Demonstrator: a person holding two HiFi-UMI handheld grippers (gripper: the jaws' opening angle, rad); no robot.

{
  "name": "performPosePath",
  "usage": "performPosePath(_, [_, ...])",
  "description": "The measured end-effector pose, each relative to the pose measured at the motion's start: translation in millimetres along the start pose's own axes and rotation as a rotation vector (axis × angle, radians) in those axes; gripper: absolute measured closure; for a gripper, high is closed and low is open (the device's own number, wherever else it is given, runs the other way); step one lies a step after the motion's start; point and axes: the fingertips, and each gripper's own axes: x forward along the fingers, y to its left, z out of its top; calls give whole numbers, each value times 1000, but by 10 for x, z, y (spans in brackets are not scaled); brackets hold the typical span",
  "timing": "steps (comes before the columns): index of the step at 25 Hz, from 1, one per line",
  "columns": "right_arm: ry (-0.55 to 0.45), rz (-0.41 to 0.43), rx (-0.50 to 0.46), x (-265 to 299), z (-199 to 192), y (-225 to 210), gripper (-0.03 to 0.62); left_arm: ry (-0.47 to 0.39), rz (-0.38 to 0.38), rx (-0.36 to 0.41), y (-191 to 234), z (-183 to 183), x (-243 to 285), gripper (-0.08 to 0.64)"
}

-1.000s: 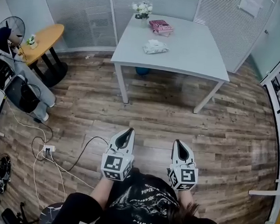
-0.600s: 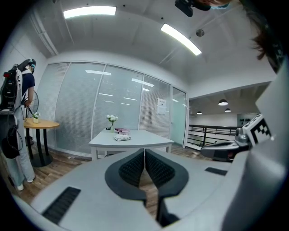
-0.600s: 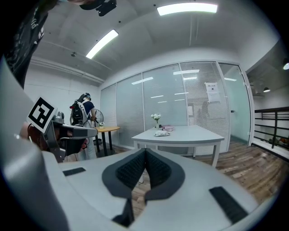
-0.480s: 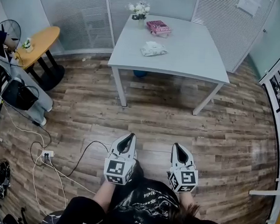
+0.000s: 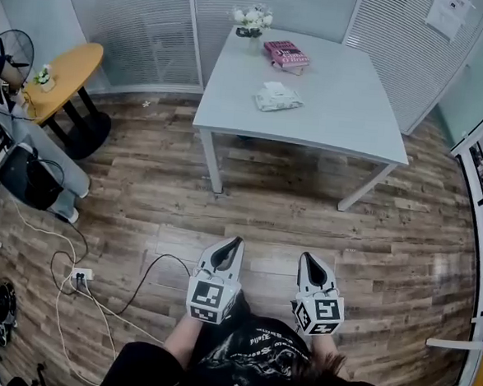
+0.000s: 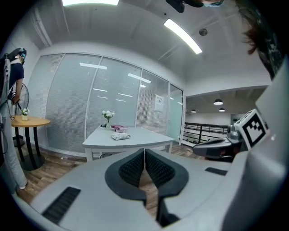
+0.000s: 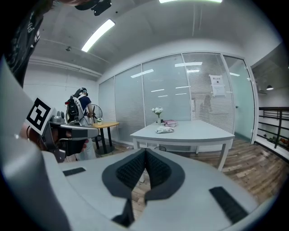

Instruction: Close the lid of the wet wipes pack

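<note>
The wet wipes pack point(image 5: 277, 98) lies on a white table point(image 5: 346, 113), pale and crumpled-looking; it also shows small in the left gripper view point(image 6: 120, 136) and the right gripper view point(image 7: 165, 130). Whether its lid stands up cannot be told at this distance. My left gripper point(image 5: 239, 241) and right gripper point(image 5: 306, 256) are held side by side low over the wooden floor, well short of the table. Both are shut with nothing between the jaws, as the left gripper view point(image 6: 144, 151) and right gripper view point(image 7: 145, 151) show.
A pink book point(image 5: 286, 53) and a vase of white flowers point(image 5: 252, 20) stand at the table's far end. A round wooden table point(image 5: 64, 72), a fan point(image 5: 8, 48) and a person point(image 5: 29, 165) are at the left. Cables and a power strip point(image 5: 79, 274) lie on the floor.
Both grippers have moved forward toward the table, staying shut. The table and wipes pack sit slightly lower and nearer in the head view.
</note>
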Motion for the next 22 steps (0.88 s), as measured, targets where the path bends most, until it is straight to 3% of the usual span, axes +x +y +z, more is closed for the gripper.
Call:
performPosePath(13, [0,-80,-14,913,360,172,594,10,-112,15,835,202,654,549])
performPosePath(22, [34,-105,-28,1093,403,252,594,20,-157,-29,1021,184,815,549])
